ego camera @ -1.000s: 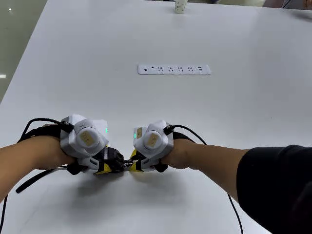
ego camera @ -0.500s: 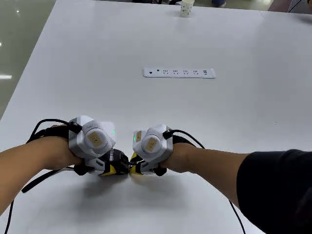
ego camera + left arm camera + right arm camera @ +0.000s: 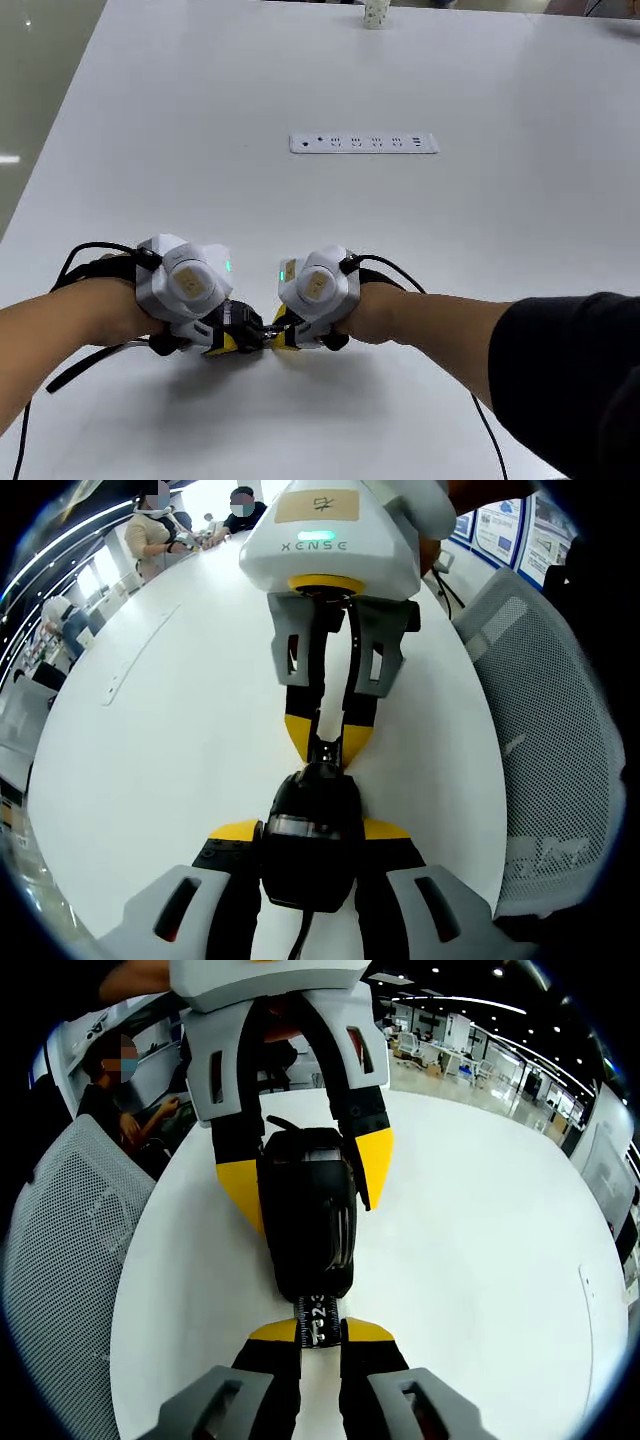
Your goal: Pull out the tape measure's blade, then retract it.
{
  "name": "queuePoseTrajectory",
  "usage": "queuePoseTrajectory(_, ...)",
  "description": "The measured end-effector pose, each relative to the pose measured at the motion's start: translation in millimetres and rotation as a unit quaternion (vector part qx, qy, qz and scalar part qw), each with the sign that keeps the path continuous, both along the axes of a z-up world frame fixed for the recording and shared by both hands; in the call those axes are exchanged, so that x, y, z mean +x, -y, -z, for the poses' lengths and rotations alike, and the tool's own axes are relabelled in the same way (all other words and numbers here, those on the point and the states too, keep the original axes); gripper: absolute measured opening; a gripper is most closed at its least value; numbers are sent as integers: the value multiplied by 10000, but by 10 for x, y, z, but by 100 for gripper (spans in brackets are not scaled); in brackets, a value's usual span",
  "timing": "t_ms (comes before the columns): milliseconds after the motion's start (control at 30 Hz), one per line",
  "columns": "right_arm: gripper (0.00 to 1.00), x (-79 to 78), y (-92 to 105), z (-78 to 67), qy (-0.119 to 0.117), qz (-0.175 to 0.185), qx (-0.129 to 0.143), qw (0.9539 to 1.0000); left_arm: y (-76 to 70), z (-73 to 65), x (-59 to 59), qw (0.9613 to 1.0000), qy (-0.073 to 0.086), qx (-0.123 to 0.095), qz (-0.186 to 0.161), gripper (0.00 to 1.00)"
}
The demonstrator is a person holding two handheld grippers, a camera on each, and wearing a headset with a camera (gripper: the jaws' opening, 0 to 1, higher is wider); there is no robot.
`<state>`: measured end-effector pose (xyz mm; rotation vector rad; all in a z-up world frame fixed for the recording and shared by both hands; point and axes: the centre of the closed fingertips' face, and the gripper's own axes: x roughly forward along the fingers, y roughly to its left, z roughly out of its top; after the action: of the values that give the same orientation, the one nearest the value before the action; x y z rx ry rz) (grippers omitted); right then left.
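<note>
Low on the white table (image 3: 300, 220), near its front edge, the two grippers face each other tip to tip. My left gripper (image 3: 228, 340) is shut on the black tape measure (image 3: 246, 326). In the left gripper view its yellow-tipped jaws (image 3: 310, 830) clamp the case (image 3: 308, 852) from both sides. My right gripper (image 3: 283, 338) is shut on the end of the blade. In the right gripper view a short numbered stretch of blade (image 3: 318, 1316) runs from the case (image 3: 305, 1225) into the pinched right gripper (image 3: 320, 1334). The case rests on or just above the table.
A white power strip (image 3: 364, 143) lies across the middle of the table. A small cup (image 3: 376, 12) stands at the far edge. Black cables (image 3: 90, 250) trail from both grippers. A grey mesh chair (image 3: 560, 740) stands beside the table.
Both grips are unchanged. The grippers closed in slightly half a second ago and have since drawn a little apart. The head camera has shifted.
</note>
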<state>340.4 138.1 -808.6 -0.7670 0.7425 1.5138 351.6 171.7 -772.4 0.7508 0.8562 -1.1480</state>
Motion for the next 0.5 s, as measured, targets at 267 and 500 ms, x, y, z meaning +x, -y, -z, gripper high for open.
queuePoseTrajectory(267,10,1,20,3,17,6,-40,10000,0,1,-13,10000,23,-11,3,30)
queuePoseTrajectory(500,10,-4,30,4,-48,29,-25,10000,1,1,-10,10000,-2,-24,24,30)
